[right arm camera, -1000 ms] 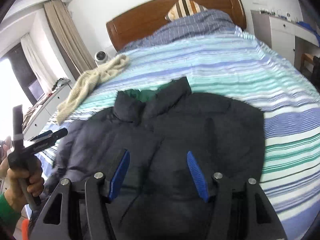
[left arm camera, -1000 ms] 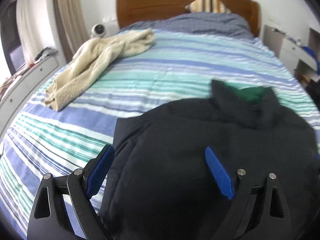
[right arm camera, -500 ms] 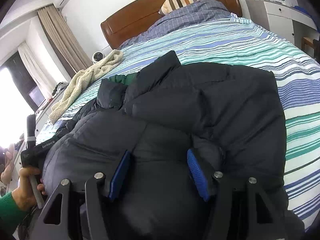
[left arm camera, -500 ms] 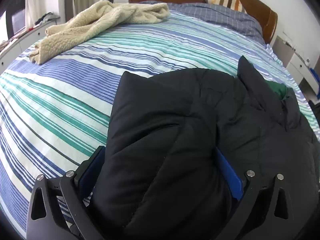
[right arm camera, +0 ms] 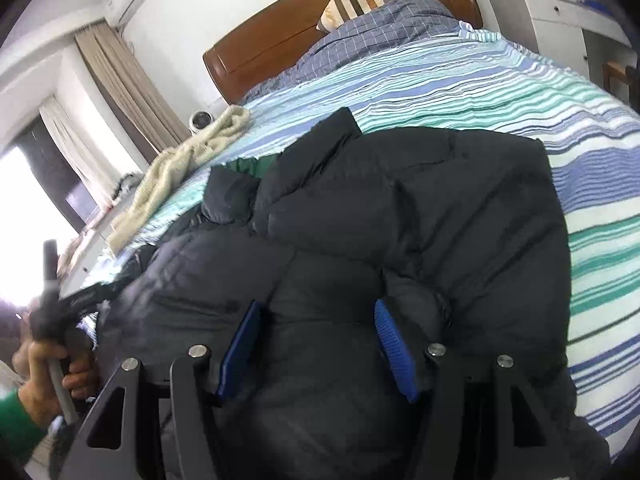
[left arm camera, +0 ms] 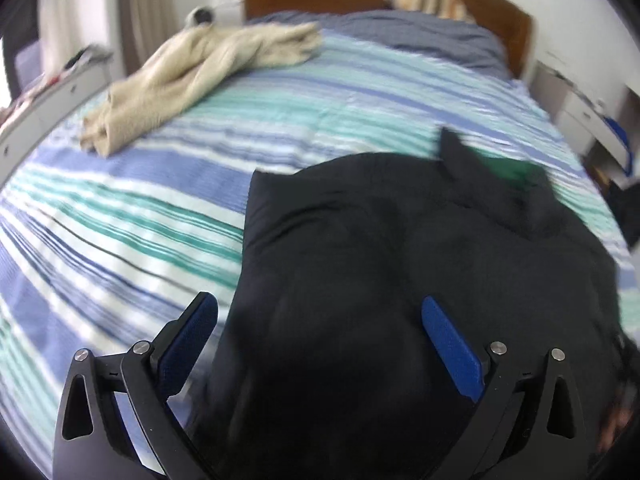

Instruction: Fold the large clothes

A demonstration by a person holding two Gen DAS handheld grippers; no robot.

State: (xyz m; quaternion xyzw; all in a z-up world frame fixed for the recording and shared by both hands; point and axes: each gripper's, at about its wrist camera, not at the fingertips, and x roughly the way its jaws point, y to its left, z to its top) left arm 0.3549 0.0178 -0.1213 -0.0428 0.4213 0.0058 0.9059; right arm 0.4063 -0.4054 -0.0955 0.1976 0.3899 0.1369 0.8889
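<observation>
A large black puffer jacket [left arm camera: 400,264] with a green lining lies on the striped bed, sleeves folded in; it also shows in the right wrist view [right arm camera: 400,220]. My left gripper [left arm camera: 320,320] is open just above the jacket's near left part, one blue pad over the sheet, holding nothing. My right gripper [right arm camera: 316,320] is open with its blue pads [right arm camera: 394,352] low against the jacket's near edge, fabric bulging between the jaws but not pinched. The left hand and its gripper [right arm camera: 56,320] show at the left of the right wrist view.
The bed [left arm camera: 120,216] has a blue, green and white striped sheet. A cream fleece garment [left arm camera: 192,76] lies at the far left. A wooden headboard [right arm camera: 320,24], striped pillow [right arm camera: 356,0] and white cabinets [right arm camera: 560,28] stand behind and right.
My left gripper has lifted and pulled back from the jacket's fold, which it had been pressed around. My right gripper has barely moved and stays low on the jacket.
</observation>
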